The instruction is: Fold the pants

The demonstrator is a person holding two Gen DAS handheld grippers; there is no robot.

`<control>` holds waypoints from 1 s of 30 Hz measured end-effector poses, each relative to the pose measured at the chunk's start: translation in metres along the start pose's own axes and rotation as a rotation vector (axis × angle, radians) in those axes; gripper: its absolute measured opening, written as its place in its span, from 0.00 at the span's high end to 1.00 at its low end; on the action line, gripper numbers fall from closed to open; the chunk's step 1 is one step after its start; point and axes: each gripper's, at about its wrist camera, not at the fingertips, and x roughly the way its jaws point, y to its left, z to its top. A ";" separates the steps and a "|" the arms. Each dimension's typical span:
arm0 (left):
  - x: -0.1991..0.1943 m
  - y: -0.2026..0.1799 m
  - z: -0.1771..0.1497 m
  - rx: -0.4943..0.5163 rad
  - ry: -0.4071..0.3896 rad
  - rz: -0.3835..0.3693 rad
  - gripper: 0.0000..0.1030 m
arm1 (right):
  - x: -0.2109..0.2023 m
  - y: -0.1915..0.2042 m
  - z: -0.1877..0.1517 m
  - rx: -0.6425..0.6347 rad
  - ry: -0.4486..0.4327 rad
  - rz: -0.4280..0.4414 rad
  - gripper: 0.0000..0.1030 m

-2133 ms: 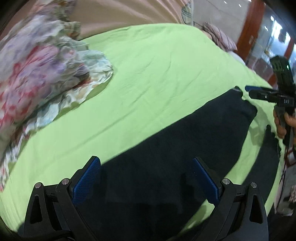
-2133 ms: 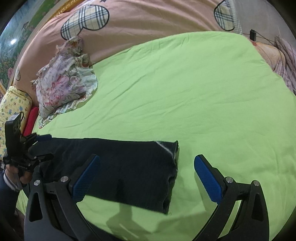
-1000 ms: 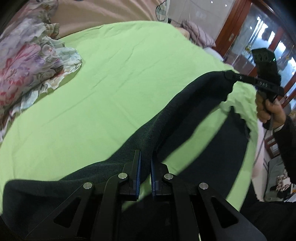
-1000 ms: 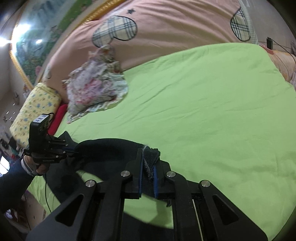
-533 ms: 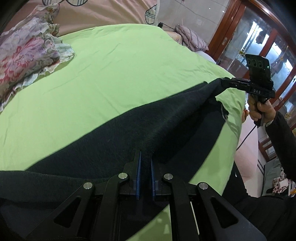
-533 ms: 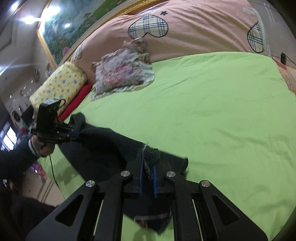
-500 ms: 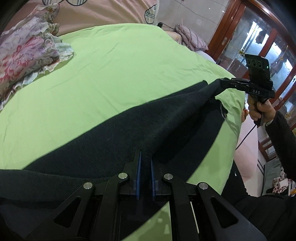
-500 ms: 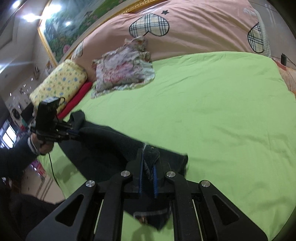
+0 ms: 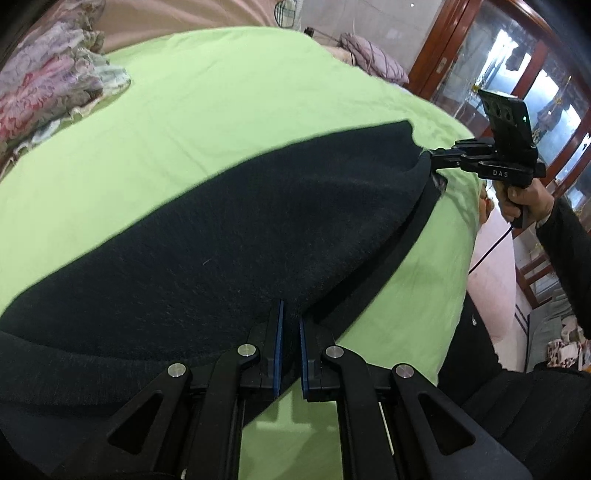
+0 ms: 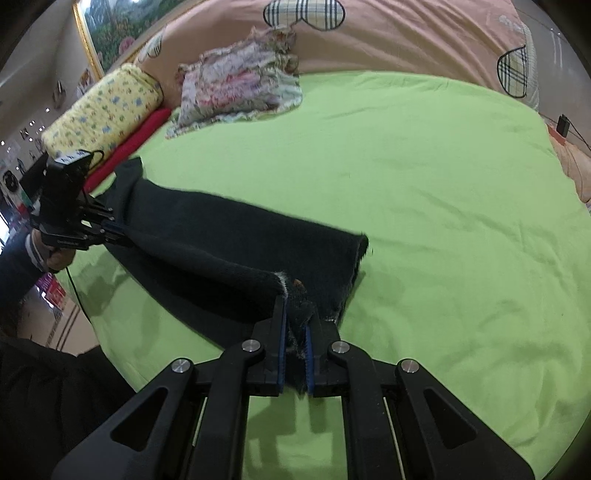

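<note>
Left gripper [image 9: 289,343] pressed together, blue pads pinching one end of the pants [image 9: 229,258]; in the right wrist view the same gripper [image 10: 122,232] sits at the far left, clamped on that end, held by a hand [image 10: 55,258] in a dark sleeve

Right gripper [image 10: 294,347] also pressed together, pinching the other end of the pants [image 10: 229,243], frayed pale hem bunched between the pads; left wrist view shows it [image 9: 430,160] at the far end of the pants, gripped by a hand [image 9: 524,199]

Pants are dark, stretched between the two grippers, held edge raised, rest lying on the sheet [image 10: 424,206] near its front edge, a lower layer showing under the raised one

No containers in view

Sheet is bright green, lightly creased, covers the bed. Beyond the pants: floral pillow [image 10: 240,85], behind it a pink quilt [image 10: 406,33] with plaid hearts. Left of the floral pillow: yellow bolster [image 10: 107,107] on a red cushion [image 10: 136,144], above them a gold-framed picture [image 10: 110,26]. In the left wrist view, past the right gripper: wooden glass-door cabinet [image 9: 517,74], and a striped cushion [image 9: 373,62] at the sheet's far edge
</note>
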 end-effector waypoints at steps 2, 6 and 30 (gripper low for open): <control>0.006 -0.003 -0.004 0.017 0.016 0.013 0.94 | 0.008 0.001 -0.005 -0.009 0.032 -0.014 0.91; 0.007 -0.008 -0.009 0.034 0.006 0.037 0.94 | 0.009 0.002 -0.009 -0.001 0.032 -0.026 0.92; -0.041 0.027 -0.064 -0.136 -0.074 0.032 0.65 | -0.032 0.069 0.021 0.046 -0.154 0.084 0.50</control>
